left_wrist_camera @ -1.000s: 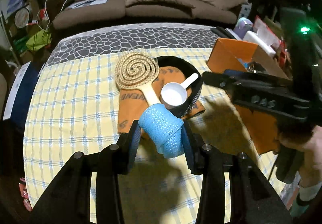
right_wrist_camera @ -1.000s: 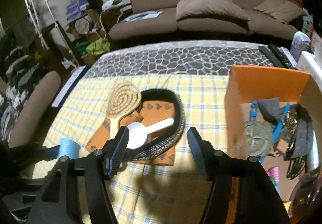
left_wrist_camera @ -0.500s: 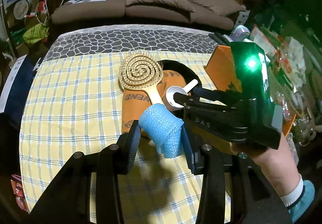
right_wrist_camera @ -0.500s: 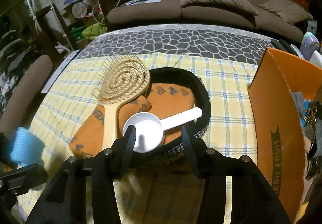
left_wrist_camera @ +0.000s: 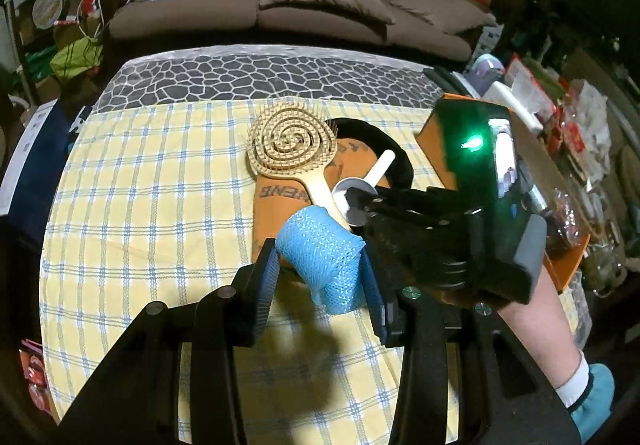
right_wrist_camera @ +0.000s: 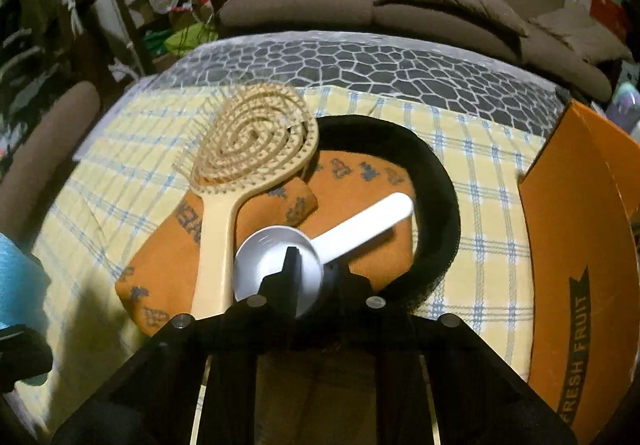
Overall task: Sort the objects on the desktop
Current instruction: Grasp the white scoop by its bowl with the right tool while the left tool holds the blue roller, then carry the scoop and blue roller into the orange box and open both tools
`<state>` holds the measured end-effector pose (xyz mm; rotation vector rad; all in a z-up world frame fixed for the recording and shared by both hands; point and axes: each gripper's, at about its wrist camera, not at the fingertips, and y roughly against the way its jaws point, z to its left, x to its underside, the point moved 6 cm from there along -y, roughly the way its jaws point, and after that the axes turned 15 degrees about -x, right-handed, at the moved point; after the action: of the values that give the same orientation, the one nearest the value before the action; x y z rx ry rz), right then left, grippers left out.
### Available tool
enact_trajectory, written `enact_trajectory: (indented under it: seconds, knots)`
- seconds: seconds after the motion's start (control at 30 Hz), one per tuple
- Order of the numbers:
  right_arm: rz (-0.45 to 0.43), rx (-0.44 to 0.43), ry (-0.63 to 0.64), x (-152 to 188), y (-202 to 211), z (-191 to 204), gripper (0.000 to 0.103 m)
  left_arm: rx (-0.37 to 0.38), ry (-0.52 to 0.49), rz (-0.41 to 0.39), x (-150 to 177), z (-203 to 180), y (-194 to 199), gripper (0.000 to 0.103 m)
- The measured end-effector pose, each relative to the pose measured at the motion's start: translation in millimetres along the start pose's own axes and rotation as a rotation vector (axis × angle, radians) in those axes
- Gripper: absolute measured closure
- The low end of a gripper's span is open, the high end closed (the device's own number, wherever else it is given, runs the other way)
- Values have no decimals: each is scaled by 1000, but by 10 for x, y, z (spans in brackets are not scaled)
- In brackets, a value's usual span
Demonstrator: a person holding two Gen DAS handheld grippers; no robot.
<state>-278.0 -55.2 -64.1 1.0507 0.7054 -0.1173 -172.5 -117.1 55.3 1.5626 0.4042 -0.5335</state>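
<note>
Your right tool (right_wrist_camera: 308,269) has just closed onto the white scoop (right_wrist_camera: 280,269) at its bowl's three o'clock rim: light, stiff, slippery plastic. Left tool (left_wrist_camera: 320,277) is clamped on the soft blue roll (left_wrist_camera: 324,253).

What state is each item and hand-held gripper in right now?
Left hand-held gripper: shut on blue mesh roll, held above the cloth.
Right hand-held gripper: just closed on the white scoop bowl's rim.
Hairbrush: lying bristles-up on orange pouch.
Orange box: open.

box (right_wrist_camera: 580,253): cut off right | scoop (right_wrist_camera: 276,269) bowl: partly hidden by tongs
</note>
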Motion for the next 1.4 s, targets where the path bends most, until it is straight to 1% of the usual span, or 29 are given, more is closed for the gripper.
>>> enact_trajectory:
  seconds: [0.13, 0.3, 0.43, 0.53, 0.67, 0.77, 0.9, 1.03, 1.23, 1.4]
  knots:
    - [-45, -63, -69, -39, 124, -64, 93, 4, 7, -4, -20, -12, 5, 65]
    - [-121, -147, -124, -126, 361, -59, 93, 14, 5, -14, -35, -76, 41, 65]
    - [-167, -160, -116, -206, 596, -1, 93, 38, -1, -26, -66, -183, 80, 65]
    - [-199, -162, -110, -249, 819, 5, 93, 65, -16, -40, -91, -334, 126, 65]
    - [-232, -144, -112, -234, 1133, -71, 93, 98, -55, -54, -98, -630, 177, 65]
    - [-254, -119, -127, -188, 1377, -214, 93, 118, -77, -57, -88, -849, 192, 65]
    - [-271, -77, -147, -89, 1698, -441, 93, 163, -113, -67, -76, -1198, 246, 65]
    - [-252, -16, -155, 53, 1924, -692, 93, 193, -162, -78, -23, -1545, 290, 65]
    - [-231, 59, -203, 284, 2189, -1155, 93, 230, -224, -92, 57, -2045, 313, 65]
    - [-163, 158, -218, 497, 2255, -1483, 93, 235, -280, -101, 109, -2402, 298, 65]
